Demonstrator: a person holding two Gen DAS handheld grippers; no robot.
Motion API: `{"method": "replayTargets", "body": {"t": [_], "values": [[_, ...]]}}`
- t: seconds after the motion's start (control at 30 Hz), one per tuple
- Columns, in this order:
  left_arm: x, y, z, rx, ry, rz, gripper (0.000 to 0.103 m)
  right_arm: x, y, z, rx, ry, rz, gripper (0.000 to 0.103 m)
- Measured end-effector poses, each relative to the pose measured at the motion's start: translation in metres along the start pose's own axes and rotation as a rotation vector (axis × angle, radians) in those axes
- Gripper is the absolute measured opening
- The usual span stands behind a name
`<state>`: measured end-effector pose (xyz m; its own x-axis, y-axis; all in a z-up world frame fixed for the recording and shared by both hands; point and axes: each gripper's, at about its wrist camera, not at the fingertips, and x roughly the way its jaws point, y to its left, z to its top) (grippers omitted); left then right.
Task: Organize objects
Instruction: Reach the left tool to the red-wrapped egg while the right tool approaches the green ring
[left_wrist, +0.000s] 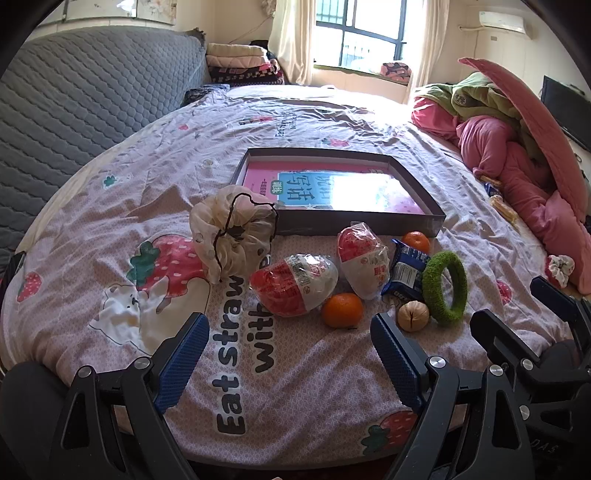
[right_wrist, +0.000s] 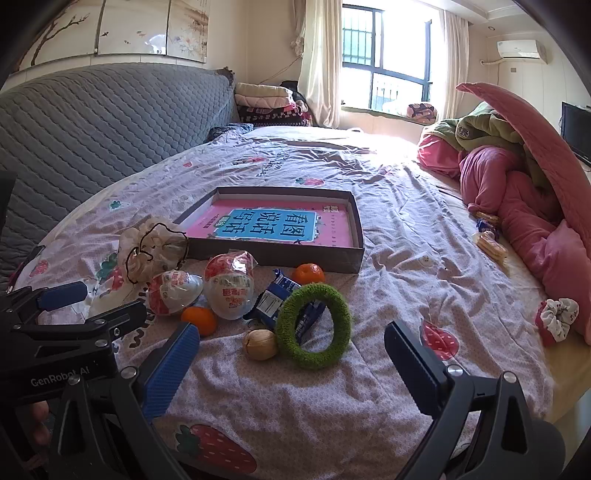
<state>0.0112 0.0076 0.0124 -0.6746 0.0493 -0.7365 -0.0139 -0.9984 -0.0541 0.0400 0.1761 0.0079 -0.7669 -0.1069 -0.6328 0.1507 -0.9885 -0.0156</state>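
Both the left gripper (left_wrist: 290, 354) and right gripper (right_wrist: 291, 363) hovered wide open and empty near the bed's front edge. The loose items, among them a green ring (right_wrist: 314, 325), walnut (right_wrist: 260, 344) and tangerine (right_wrist: 198, 320), lay clustered before the shallow box (right_wrist: 347, 254). Advisably, the nearest piece would be taken first, squarely straddled.

Both views are taken from just above the near edge of the bed (left_wrist: 314, 406), angled downward and faced toward the window (right_wrist: 384, 55) at 12 o'clock. In the left wrist view, the cluster of small things is seen close, with the shallow box (left_wrist: 258, 157) just behind it. The right wrist view is set a little to the right. The box (right_wrist: 360, 236), green ring (right_wrist: 314, 363) and headboard (right_wrist: 92, 122) are shared by both.
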Motion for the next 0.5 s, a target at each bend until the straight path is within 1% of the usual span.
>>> {"method": "replayTargets", "body": {"t": [0.33, 0.5], "values": [[0.005, 0.0, -0.003, 0.004, 0.012, -0.004, 0.09, 0.004, -0.001, -0.003, 0.002, 0.014, 0.001, 0.101], [0.012, 0.0, -0.005, 0.005, 0.035, -0.005, 0.09, 0.009, -0.003, -0.005, 0.006, 0.031, 0.003, 0.101]]}}
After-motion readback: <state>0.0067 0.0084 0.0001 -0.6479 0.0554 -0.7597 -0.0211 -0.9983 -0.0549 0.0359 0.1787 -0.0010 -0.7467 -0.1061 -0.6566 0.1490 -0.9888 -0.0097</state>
